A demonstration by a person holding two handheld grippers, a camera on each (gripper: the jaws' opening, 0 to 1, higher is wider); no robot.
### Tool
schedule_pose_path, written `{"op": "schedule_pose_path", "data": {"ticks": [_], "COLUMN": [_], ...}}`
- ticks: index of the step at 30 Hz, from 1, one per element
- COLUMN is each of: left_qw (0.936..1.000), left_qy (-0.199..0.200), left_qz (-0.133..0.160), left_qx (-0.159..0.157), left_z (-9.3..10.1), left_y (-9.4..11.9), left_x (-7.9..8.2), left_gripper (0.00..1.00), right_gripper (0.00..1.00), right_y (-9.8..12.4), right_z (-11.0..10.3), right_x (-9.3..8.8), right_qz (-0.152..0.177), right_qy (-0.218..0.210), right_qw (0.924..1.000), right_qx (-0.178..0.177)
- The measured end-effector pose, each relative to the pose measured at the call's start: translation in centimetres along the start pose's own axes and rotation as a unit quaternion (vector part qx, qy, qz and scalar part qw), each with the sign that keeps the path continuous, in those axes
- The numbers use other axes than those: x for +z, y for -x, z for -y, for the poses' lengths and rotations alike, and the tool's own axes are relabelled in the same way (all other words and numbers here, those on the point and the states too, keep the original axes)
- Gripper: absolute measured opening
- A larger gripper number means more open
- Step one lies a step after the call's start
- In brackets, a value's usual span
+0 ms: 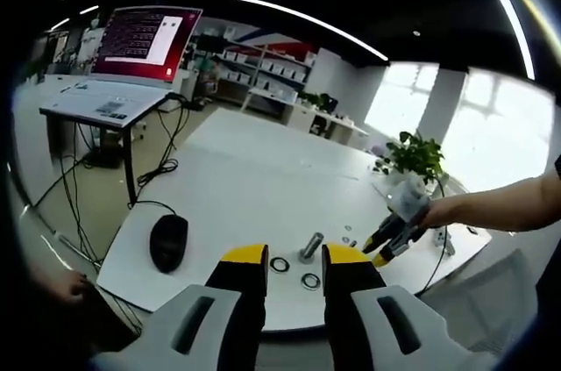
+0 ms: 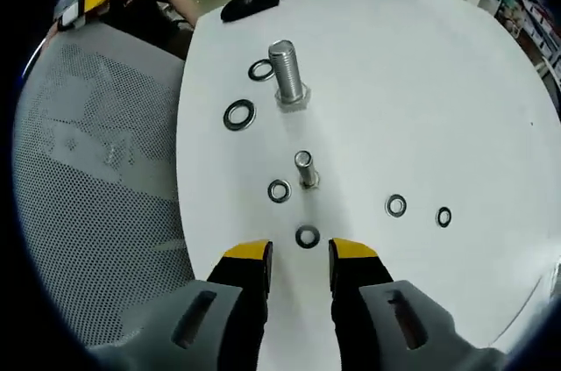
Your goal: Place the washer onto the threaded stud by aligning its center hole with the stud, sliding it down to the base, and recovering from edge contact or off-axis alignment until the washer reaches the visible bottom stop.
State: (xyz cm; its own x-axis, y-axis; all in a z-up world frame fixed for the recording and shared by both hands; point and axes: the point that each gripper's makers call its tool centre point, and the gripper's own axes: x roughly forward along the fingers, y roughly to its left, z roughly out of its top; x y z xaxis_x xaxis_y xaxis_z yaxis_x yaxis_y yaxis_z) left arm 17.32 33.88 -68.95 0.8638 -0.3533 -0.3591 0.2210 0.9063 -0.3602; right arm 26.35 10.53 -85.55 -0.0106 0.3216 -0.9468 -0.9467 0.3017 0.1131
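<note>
Parted and empty, right gripper above a washer near a small stud. Beyond, large stud. Left gripper likewise released over table, beside mouse.

White table, yellow-tipped fingers, silver studs

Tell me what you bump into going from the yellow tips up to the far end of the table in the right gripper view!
Right gripper → closest washer → small stud → big threaded stud → black mouse at the far edge of the white table.
</note>
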Motion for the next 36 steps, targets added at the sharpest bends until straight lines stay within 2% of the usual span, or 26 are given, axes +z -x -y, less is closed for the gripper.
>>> {"op": "schedule_pose_path", "data": {"ticks": [7, 17, 29, 36], "left_qw": [1.0, 1.0, 1.0, 1.0], "left_qy": [0.002, 0.004, 0.004, 0.003], "left_qz": [0.001, 0.002, 0.001, -0.001], "left_qx": [0.001, 0.001, 0.0, -0.001], "left_z": [0.1, 0.2, -0.1, -0.1], "left_y": [0.0, 0.0, 0.0, 0.0], "left_x": [0.0, 0.0, 0.0, 0.0], "left_gripper": [0.22, 0.22, 0.22, 0.22], "right_gripper": [0.27, 0.27, 0.21, 0.21], "right_y": [-0.6, -1.0, -1.2, -1.2], "right_z": [0.4, 0.0, 0.1, 0.3], "right_x": [-0.5, -0.7, -0.5, -0.5], "right_qz": [-0.028, -0.038, -0.065, -0.067], "right_qy": [0.029, 0.034, 0.081, 0.086], "right_qw": [0.9992, 0.9987, 0.9941, 0.9936], "right_qx": [-0.009, -0.006, -0.03, -0.033]}}
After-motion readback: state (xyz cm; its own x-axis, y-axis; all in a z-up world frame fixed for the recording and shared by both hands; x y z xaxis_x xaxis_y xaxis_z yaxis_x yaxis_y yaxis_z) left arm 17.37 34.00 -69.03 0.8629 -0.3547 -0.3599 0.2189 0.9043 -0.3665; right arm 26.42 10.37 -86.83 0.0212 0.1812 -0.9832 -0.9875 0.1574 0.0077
